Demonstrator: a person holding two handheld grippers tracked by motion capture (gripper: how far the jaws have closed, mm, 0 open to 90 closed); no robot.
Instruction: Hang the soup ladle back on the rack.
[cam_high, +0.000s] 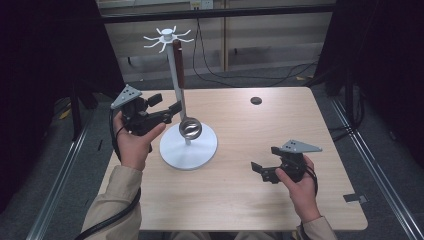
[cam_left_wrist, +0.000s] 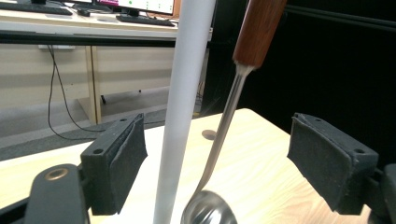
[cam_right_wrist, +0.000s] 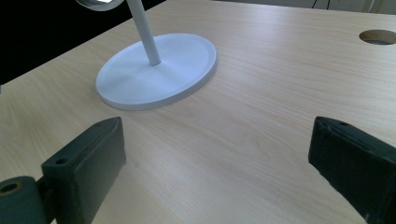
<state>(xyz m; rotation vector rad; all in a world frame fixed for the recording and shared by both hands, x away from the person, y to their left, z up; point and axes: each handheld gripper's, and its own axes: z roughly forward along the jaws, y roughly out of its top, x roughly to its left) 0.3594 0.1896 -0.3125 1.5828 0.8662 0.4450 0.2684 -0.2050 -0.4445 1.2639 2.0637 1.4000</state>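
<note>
A white stand with a tall pole and hooks at its top stands on the table's left half. From a hook hangs a ladle with a brown wooden handle, a steel stem and a shiny bowl. My left gripper is open just left of the pole; in the left gripper view its jaws stand wide on either side of the pole and stem, with its midpoint touching neither. My right gripper is open and empty, low over the table to the right of the base.
The wooden table has a round cable hole at the back. Cables lie on the floor behind the table. Dark curtains stand at both sides. Bare tabletop lies between my right gripper and the stand.
</note>
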